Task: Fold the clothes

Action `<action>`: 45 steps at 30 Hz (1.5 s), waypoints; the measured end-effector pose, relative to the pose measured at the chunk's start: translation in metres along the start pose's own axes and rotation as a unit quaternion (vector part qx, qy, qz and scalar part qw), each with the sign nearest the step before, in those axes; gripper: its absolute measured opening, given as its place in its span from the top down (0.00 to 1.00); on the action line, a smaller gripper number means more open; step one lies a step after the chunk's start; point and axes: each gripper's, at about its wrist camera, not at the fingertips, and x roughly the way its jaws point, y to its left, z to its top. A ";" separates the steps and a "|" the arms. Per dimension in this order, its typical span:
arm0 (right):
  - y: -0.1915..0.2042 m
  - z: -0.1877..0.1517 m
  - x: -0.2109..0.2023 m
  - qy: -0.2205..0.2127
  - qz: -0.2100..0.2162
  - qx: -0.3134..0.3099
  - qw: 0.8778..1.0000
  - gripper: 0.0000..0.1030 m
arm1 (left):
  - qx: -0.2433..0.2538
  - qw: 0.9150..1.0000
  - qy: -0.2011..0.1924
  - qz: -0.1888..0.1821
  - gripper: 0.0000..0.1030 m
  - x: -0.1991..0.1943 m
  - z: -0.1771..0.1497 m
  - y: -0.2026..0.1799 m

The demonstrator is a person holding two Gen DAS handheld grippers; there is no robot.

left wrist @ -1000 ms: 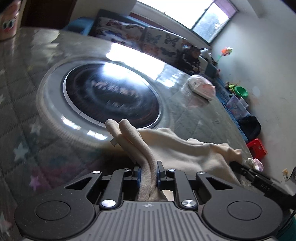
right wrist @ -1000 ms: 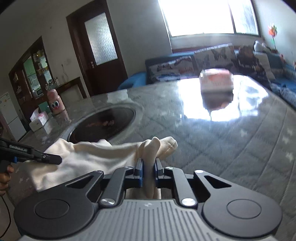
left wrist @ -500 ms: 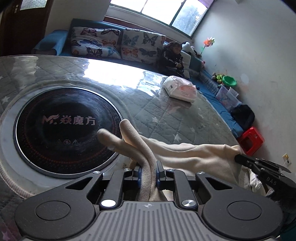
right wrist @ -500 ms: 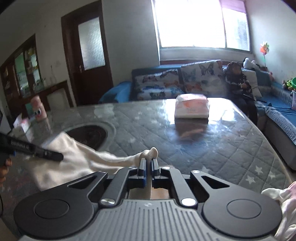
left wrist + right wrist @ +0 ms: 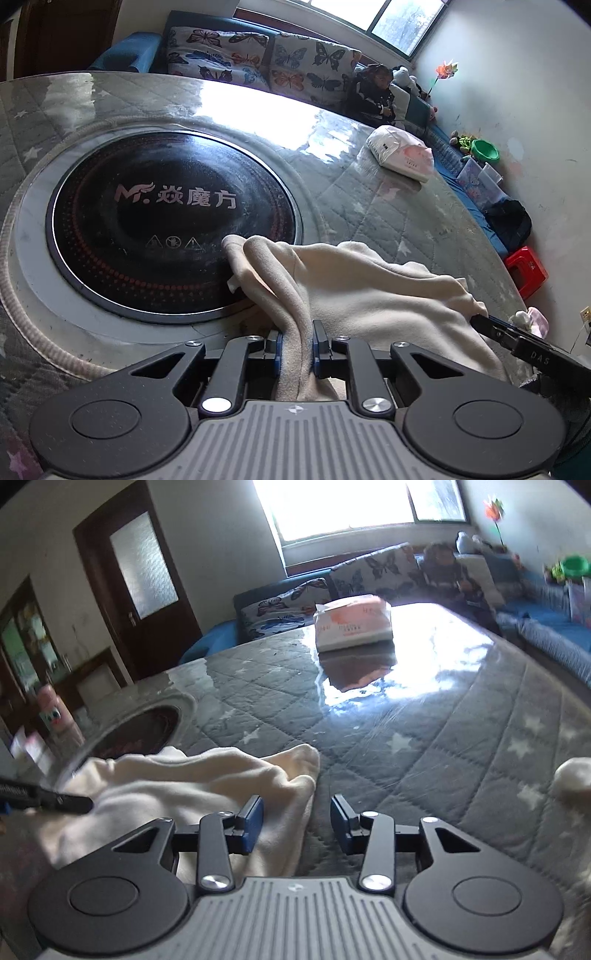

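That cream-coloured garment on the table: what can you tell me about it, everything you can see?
The cream garment looks like soft, fleecy fabric, rumpled and lying across the quilted star-patterned table cover. One bunched end overlaps the rim of the round black cooktop and is pinched in the left tool. The right tool has just been opening; its pads no longer press the cloth, though a rounded edge lies beside its left pad. The kind of garment is unclear.

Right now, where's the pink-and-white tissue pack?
The pink-and-white tissue pack lies on the quilted grey table cover at the far edge, centre of the right wrist view, before the butterfly-print sofa.
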 end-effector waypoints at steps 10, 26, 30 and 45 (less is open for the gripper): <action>0.022 0.019 0.001 -0.022 0.008 -0.049 0.998 0.90 | 0.025 1.000 -0.016 -0.002 0.85 0.001 0.021 -0.019; -0.025 0.085 -0.022 -0.073 -0.125 -0.108 0.984 0.90 | 0.078 0.994 -0.034 -0.074 0.85 0.068 0.075 -0.105; -0.039 0.084 -0.013 -0.062 -0.136 -0.097 0.984 0.90 | 0.079 0.994 -0.018 -0.068 0.85 0.086 0.074 -0.110; -0.055 0.061 0.020 -0.014 -0.167 -0.085 0.982 0.73 | 0.092 0.996 0.013 -0.016 0.67 0.101 0.063 -0.096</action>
